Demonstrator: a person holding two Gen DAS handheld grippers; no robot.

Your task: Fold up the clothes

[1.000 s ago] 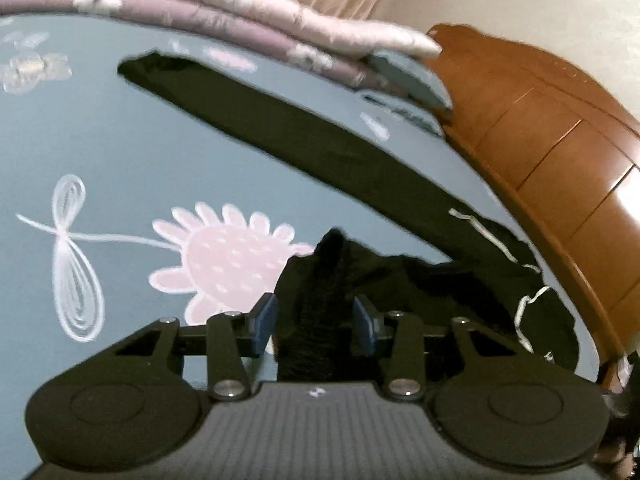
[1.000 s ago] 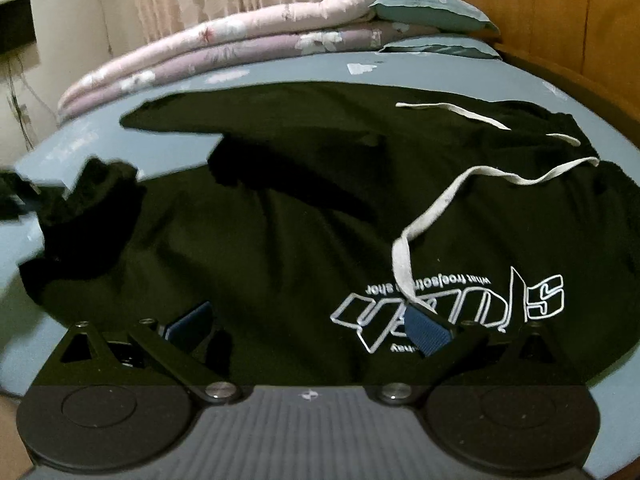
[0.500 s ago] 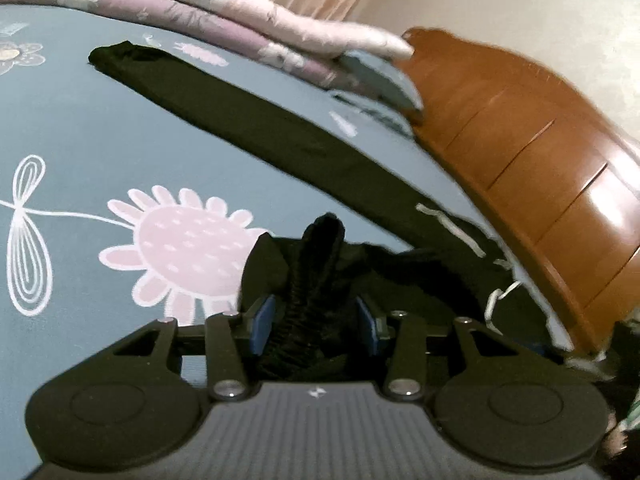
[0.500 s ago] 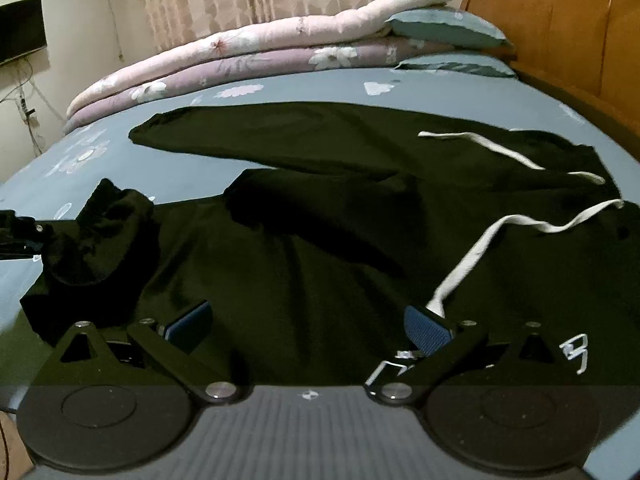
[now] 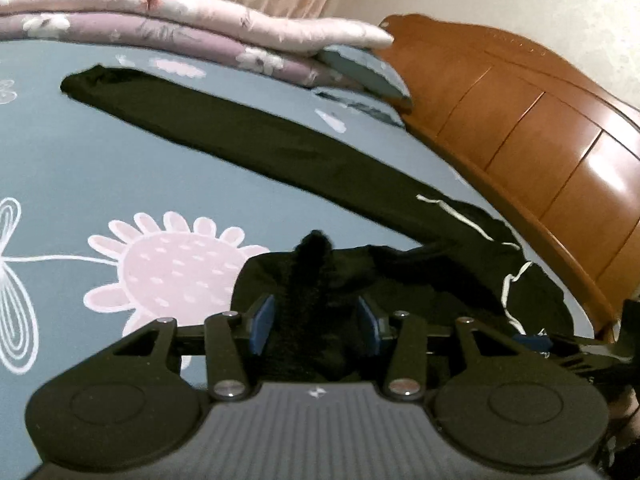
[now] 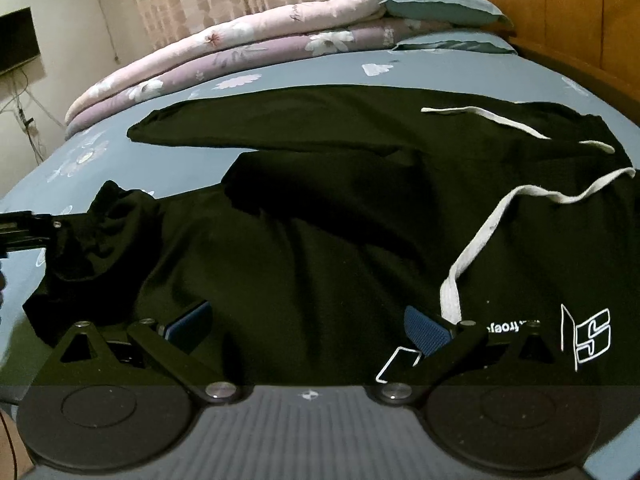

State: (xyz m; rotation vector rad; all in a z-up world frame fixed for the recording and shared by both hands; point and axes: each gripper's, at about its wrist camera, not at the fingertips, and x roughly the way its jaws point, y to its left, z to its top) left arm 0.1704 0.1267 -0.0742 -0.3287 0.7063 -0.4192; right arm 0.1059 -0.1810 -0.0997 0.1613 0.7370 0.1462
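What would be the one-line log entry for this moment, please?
garment: black hoodie spread on bed | left gripper: opening, bunched hem between pads | right gripper: open over hoodie front

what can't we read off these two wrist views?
- Left gripper: fingers opening around the bunched cuff; black on black, so pad contact is unclear in the left view.
- Hoodie print: right view, partly covered by the right gripper linkage and too small to read.
- Near hem: hidden under both gripper bodies.
- Right gripper in the left view: cut off at the right edge.
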